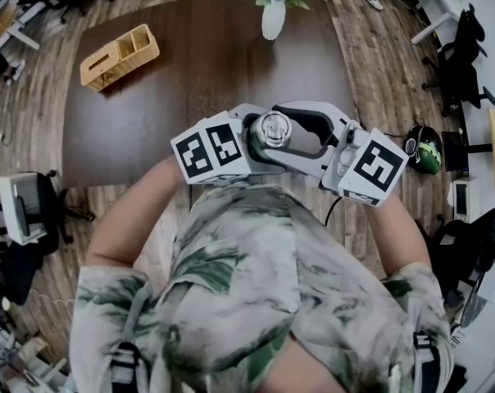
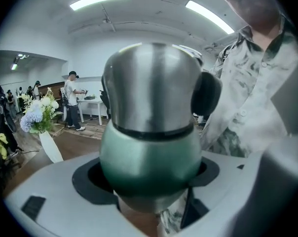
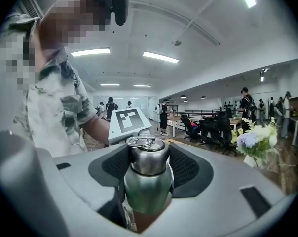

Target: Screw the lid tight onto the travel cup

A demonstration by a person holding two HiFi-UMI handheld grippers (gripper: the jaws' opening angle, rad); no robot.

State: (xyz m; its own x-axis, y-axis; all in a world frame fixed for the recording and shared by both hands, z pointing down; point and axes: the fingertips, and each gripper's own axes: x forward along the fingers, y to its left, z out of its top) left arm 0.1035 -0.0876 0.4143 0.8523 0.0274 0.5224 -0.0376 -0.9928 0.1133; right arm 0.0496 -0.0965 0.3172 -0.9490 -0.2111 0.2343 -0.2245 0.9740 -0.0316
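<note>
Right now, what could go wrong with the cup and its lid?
1. The left gripper clamps the cup by its round green belly, up in the air. A hard twist might make the cup spin in the jaws or slip out and fall.
2. The right gripper has its jaws on either side of the lid, but I can't tell if they squeeze it. A loose hold would probably skid on the shiny metal and leave the lid untightened.
</note>
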